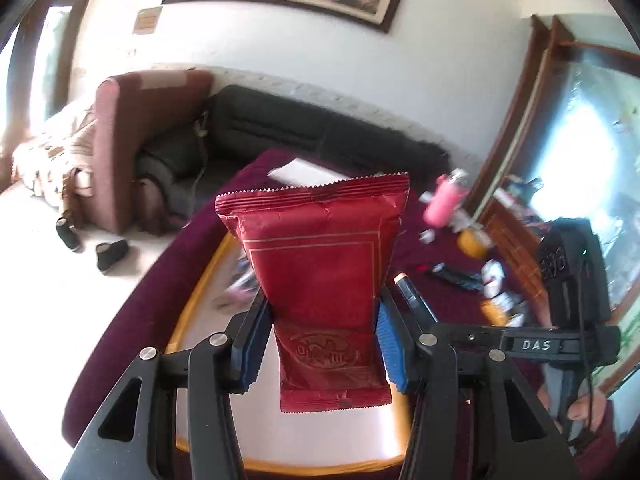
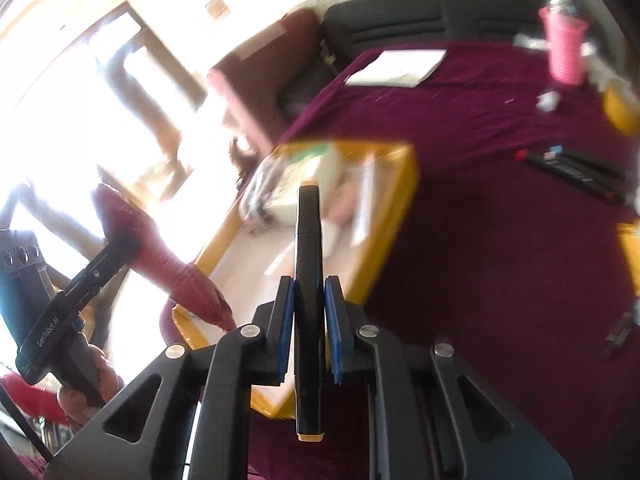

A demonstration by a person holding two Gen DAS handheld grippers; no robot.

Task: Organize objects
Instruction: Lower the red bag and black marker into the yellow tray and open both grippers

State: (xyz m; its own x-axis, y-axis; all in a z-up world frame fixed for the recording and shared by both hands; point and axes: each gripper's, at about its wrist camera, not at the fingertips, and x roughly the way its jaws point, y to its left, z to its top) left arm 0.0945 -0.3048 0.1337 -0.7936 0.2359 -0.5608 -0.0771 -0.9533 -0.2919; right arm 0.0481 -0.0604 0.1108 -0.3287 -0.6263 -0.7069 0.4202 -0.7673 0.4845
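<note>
Left wrist view: red snack packet [image 1: 320, 280] is clamped upright at frame centre by the left gripper [image 1: 320, 340], above the yellow-rimmed tray [image 1: 192, 304]. Right wrist view: black marker [image 2: 308, 280] is pinched centrally by the right gripper [image 2: 308, 328], jaws nearly closed.

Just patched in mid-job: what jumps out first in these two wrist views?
The red snack packet fills the left view, pinched upright between the left gripper's blue-padded fingers above the yellow-rimmed tray. In the right view, a black marker stands clamped in the right gripper, over the same tray's near end. Behind, on the purple cloth, a pink bottle stands out.
</note>
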